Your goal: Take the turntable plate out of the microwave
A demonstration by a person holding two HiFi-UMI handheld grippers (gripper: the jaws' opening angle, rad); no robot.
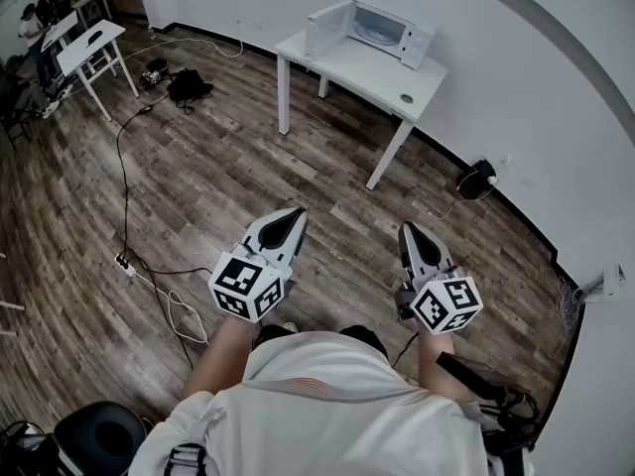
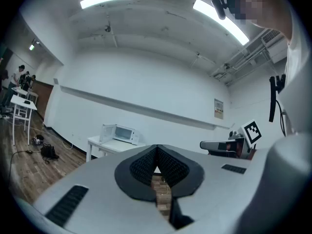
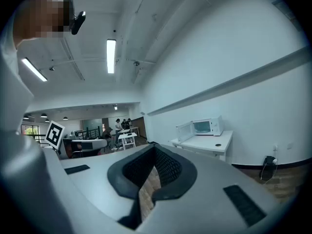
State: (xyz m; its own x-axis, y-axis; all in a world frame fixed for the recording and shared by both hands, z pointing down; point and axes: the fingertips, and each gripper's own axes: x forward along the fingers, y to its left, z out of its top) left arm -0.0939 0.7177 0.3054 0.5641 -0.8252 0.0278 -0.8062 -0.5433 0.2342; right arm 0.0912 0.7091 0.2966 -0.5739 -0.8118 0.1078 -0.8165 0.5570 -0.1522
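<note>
A white microwave [image 1: 375,30] stands on a white table [image 1: 342,65] against the far wall, its door [image 1: 326,26] swung open to the left. A pale round plate [image 1: 376,34] shows faintly inside the cavity. Both grippers hang level over the wood floor, well short of the table. My left gripper [image 1: 296,214] is shut with nothing in it, and so is my right gripper [image 1: 408,228]. The left gripper view has the microwave [image 2: 118,133] small and distant beyond the closed jaws [image 2: 157,146]. The right gripper view puts the microwave [image 3: 202,127] right of its closed jaws [image 3: 154,145].
Cables and a power strip [image 1: 126,264] trail over the floor at left. A black bag [image 1: 187,85] lies near the table's left leg. White tables [image 1: 91,46] with people beside them fill the far left corner. A black object [image 1: 476,178] sits by the wall at right.
</note>
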